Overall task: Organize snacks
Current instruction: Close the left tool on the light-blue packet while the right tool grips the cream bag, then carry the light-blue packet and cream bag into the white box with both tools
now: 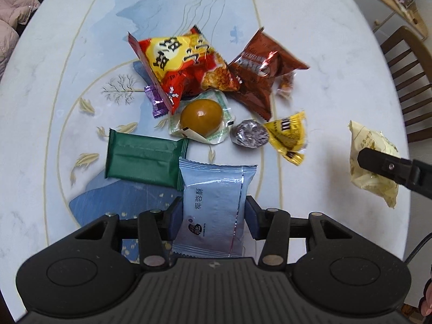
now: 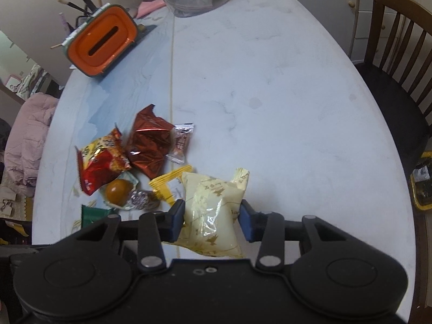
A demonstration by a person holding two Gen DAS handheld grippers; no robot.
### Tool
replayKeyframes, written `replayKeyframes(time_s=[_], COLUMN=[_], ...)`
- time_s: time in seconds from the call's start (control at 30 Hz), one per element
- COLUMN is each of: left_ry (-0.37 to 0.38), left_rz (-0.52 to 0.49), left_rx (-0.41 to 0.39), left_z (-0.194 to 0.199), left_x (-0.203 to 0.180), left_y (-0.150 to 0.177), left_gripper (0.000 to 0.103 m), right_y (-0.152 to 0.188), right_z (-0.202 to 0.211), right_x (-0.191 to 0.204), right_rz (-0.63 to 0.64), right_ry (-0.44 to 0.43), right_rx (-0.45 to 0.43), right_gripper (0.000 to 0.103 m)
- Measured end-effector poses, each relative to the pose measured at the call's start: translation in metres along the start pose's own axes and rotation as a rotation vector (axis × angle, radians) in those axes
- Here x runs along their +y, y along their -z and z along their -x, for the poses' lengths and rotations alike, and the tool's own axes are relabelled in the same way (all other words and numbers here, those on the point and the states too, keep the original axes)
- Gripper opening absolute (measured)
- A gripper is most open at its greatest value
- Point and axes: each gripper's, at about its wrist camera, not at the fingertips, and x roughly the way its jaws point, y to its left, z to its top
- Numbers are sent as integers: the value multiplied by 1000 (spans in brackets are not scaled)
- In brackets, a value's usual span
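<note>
Two packets are gripped | left gripper [image 1: 213,213] clamped on pale blue packet [image 1: 216,202], 6 o'clock of snack pile | right gripper [image 2: 212,217] clamped on cream packet [image 2: 213,216], 4 o'clock of pile | green packet [image 1: 143,166] lies on surface [image 1: 310,54]

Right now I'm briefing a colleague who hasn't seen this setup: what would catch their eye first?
Probably the two held packets: the left gripper has its fingers closed on a pale blue packet, and the right gripper clamps a cream packet. Next, the bright heap on the pale table, led by a red and yellow snack bag beside a brown foil bag. An orange-topped box stands at the table's far edge.
</note>
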Motion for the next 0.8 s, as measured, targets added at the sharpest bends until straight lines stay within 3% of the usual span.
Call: replayKeyframes(time_s=[0.53,0.8], left_ry=[38,30], left_rz=[-65,-91], left_rx=[-162,-203], left_z=[113,161], left_x=[5,17], left_y=[58,96], left_gripper=[47,47], right_y=[47,76], right_z=[108,148], right_x=[43,66], right_rz=[108,150], right_ry=[-91,-122], right_rx=[-108,-139], right_gripper=[42,42])
